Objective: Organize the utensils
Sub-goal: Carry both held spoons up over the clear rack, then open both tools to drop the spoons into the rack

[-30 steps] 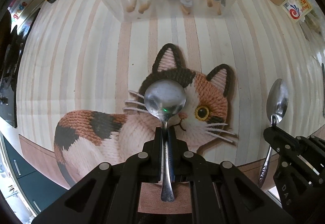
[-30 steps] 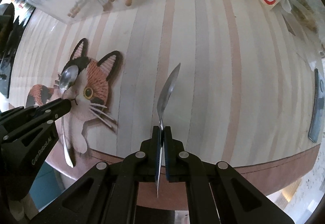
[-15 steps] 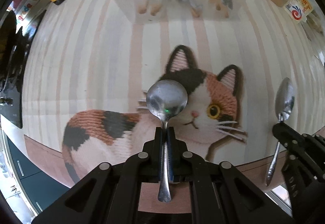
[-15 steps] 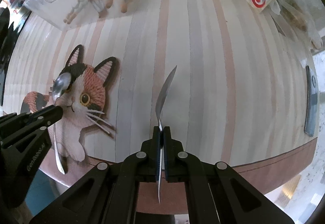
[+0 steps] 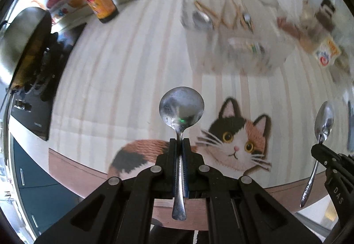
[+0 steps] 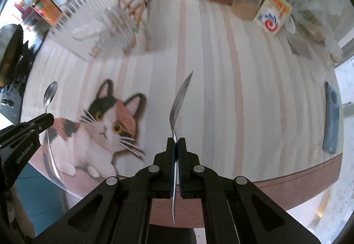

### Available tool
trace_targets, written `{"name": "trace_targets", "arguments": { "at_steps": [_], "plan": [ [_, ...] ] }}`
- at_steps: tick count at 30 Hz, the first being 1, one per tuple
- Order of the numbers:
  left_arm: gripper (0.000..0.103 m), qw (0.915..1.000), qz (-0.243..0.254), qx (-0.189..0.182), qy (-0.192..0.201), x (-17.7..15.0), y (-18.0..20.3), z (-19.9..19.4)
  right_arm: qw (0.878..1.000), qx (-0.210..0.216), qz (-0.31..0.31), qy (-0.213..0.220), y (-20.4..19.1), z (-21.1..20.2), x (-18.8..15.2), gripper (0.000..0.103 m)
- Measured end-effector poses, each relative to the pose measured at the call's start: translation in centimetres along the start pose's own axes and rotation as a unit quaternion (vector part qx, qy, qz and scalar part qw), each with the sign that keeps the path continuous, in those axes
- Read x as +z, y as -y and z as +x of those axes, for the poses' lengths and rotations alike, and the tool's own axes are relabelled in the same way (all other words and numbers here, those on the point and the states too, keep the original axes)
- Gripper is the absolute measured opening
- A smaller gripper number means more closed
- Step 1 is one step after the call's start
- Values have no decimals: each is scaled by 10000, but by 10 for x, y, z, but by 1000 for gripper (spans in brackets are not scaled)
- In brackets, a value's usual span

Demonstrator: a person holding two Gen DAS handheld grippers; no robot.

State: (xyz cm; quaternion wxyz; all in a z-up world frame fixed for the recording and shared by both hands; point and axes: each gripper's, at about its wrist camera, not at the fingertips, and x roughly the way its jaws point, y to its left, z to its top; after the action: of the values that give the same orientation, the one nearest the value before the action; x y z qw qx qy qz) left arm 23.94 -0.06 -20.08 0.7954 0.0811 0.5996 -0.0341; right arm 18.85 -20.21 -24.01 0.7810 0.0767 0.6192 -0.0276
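Two spoons are held clear above the striped table (image 5: 132, 71). Left gripper (image 5: 179, 142) is pinched on the round spoon (image 5: 181, 109) at its neck, bowl facing the camera. Right gripper (image 6: 176, 141) is pinched on the second spoon (image 6: 180, 98), seen edge-on. A clear utensil bin (image 6: 106, 22) stands beyond the cat mat (image 6: 106, 124).

Two steel spoons held above the striped table.
Round-bowled spoon (image 5: 181, 111) faces up; slimmer spoon (image 6: 179, 100) turned edge-on.
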Motion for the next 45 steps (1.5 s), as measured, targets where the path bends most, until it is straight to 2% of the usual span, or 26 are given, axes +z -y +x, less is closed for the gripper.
{"name": "trace_targets", "arguments": {
  "at_steps": [6,11,18,24,30,37,41,45],
  "plan": [
    [2,9989,-172,-192,396,16,-11,-42,9992,259,-53,299,-7,-34,11,2],
    [2,9959,-212,-441,761,37,-9,-80,9966,585,-80,582,-13,-67,40,2],
    [2,9916,-261,-946,839,98,0,-102,9901,1123,-154,828,-20,-100,107,2],
    [2,9904,-385,-1181,615,160,7,-80,9884,1359,-178,661,-27,-76,179,2],
    [2,9899,-649,-1258,52,203,6,-27,9888,1432,-79,406,-30,-36,233,2],
    [2,9826,-1124,-1404,-464,213,-2,24,9883,1514,73,156,-27,3,258,2],
    [3,9792,-1313,-1428,-591,212,-4,34,9866,1619,153,94,-23,16,260,3],
    [5,9814,-1263,-1321,-586,213,-2,28,9835,1782,260,-171,-19,27,262,6]
  ]
}}
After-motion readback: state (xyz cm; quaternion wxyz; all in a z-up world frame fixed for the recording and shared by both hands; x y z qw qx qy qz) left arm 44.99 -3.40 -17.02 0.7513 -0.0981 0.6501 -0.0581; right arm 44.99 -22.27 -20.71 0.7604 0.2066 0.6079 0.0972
